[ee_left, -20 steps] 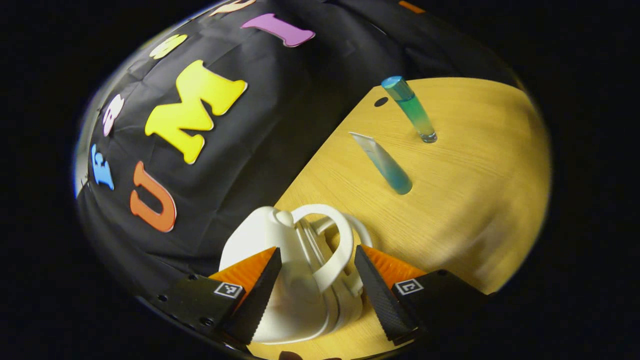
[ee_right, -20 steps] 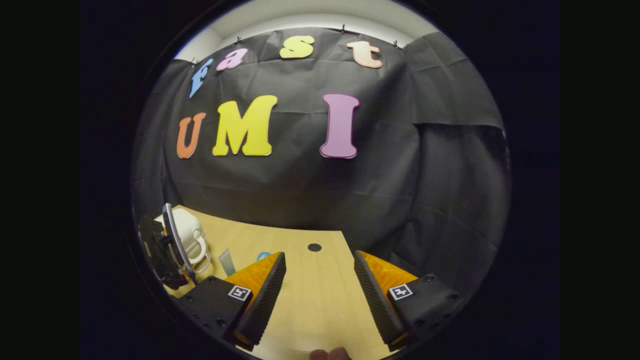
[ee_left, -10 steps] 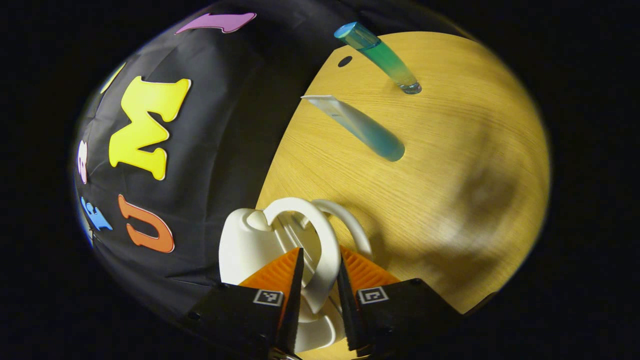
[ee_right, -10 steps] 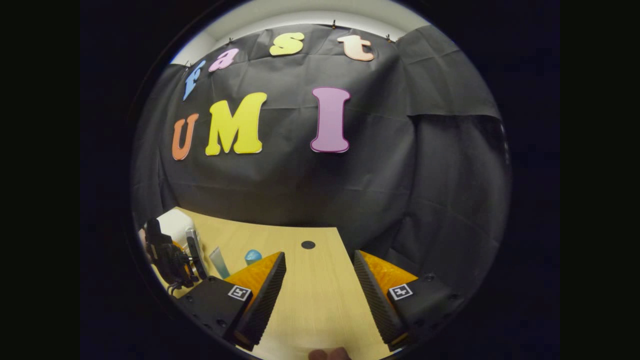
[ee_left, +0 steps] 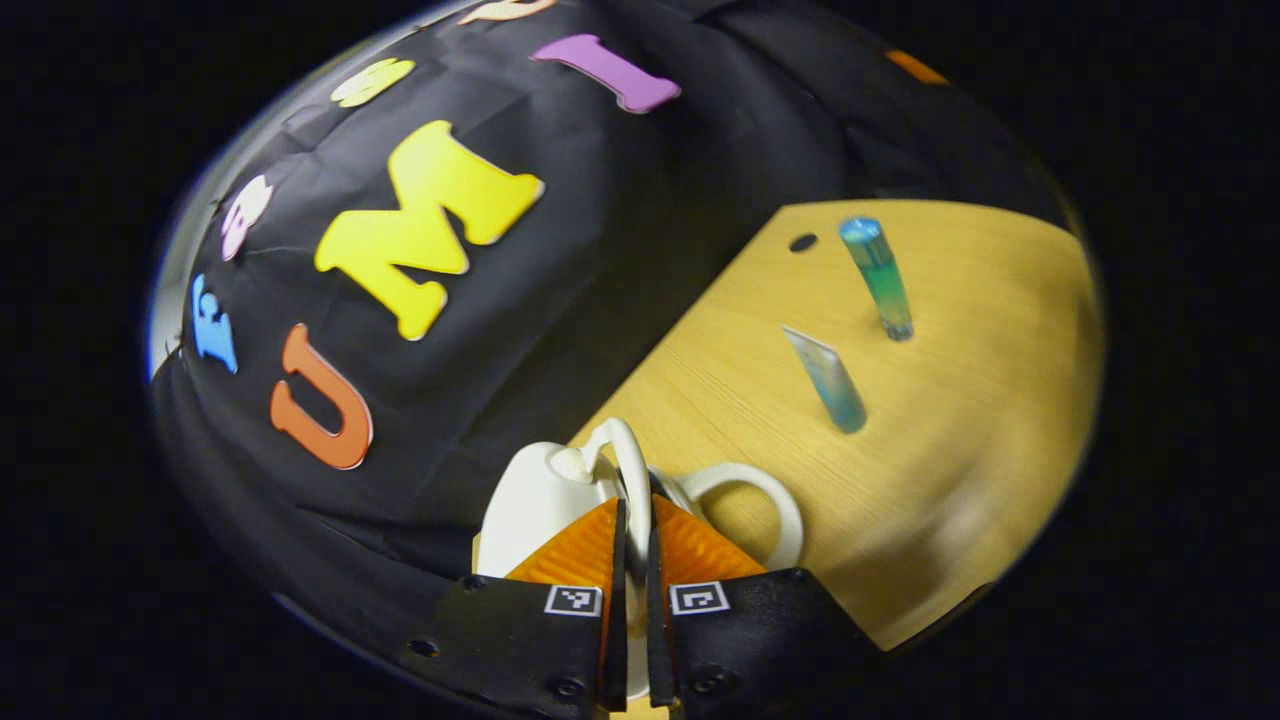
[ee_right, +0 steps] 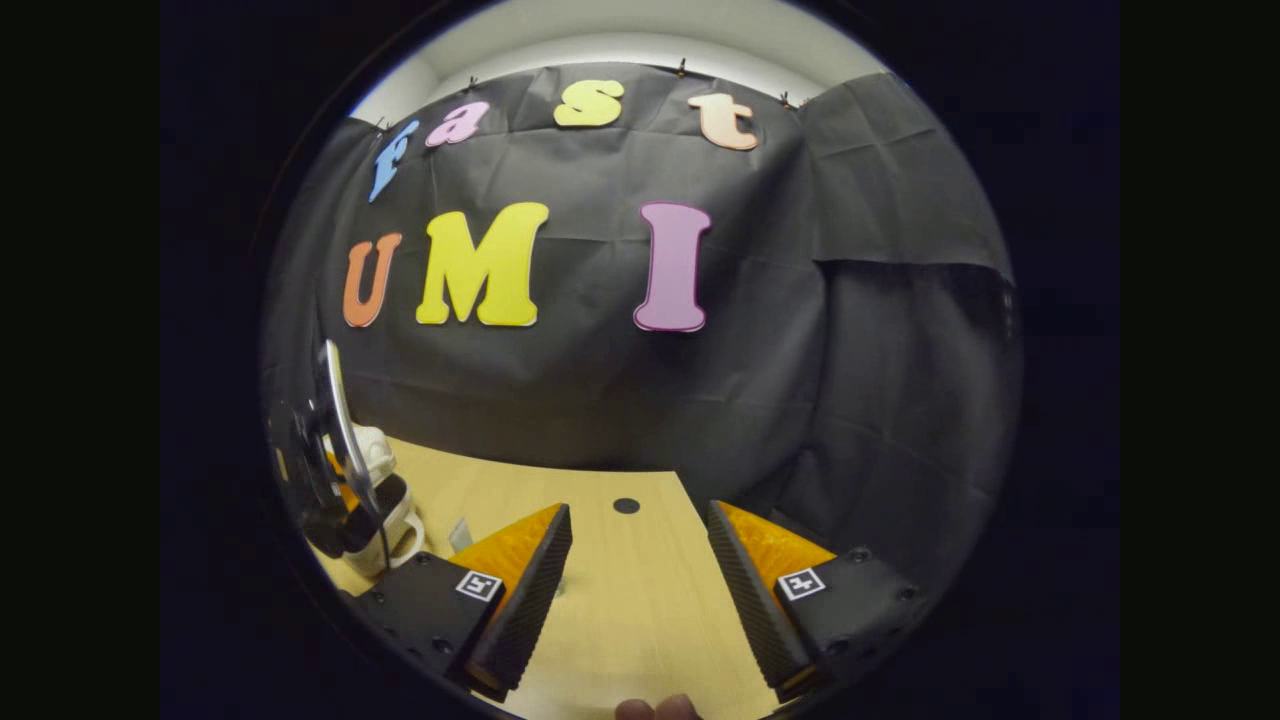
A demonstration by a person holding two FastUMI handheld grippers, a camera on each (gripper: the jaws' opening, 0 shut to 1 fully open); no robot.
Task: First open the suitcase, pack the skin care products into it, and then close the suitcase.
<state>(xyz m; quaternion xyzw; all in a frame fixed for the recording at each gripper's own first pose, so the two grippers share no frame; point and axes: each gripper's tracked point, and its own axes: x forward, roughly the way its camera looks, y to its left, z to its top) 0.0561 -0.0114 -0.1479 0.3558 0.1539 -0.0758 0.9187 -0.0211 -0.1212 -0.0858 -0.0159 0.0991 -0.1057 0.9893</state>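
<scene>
Your left gripper [ee_left: 631, 560] has its jaws pinched tight on one white handle [ee_left: 634, 470] of the small white suitcase [ee_left: 545, 500], which sits at the table [ee_left: 960, 450] edge, apparently lifting that half. The tube [ee_left: 828, 380] and bottle [ee_left: 880, 275] stand well apart beyond. Your right gripper [ee_right: 638, 570] hangs wide open, empty
</scene>
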